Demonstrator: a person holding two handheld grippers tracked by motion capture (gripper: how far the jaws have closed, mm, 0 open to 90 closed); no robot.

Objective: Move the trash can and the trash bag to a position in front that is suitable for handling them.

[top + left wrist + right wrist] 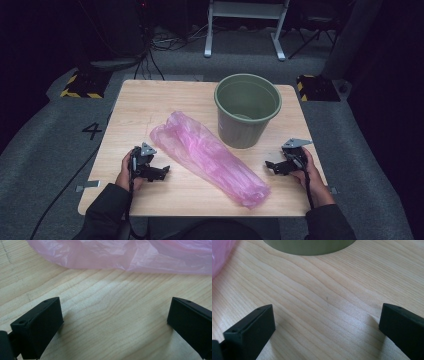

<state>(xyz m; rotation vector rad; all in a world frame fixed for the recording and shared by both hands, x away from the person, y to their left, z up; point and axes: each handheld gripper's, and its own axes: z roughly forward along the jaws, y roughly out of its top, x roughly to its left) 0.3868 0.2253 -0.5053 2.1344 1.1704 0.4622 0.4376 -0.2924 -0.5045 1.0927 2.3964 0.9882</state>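
Presently on the worktop [150, 100], pale wood with a fine wavy grain:

Item 1. Pink bag [210, 157], thin translucent plastic film, crinkled and glossy, lying flat as a long loose roll slanting across the middle of the board. It lies just ahead of the left gripper's jaws and off to the side of the right gripper's jaws, likely so that either can reach an end.

Item 2. Green bin [247, 110], smooth matte plastic, round and tapering toward the base, upright with its mouth open and nothing seen inside. It stands ahead of the right gripper's jaws, touching or nearly touching the bag (probably there to take the bag as a liner).

Item 3. Left gripper [164, 172], black, jaws spread wide with only bare wood between them, resting low on the board.

Item 4. Right gripper [270, 165], same build, jaws likewise wide apart and holding nothing; both seem parked at the ready either side of the bag.
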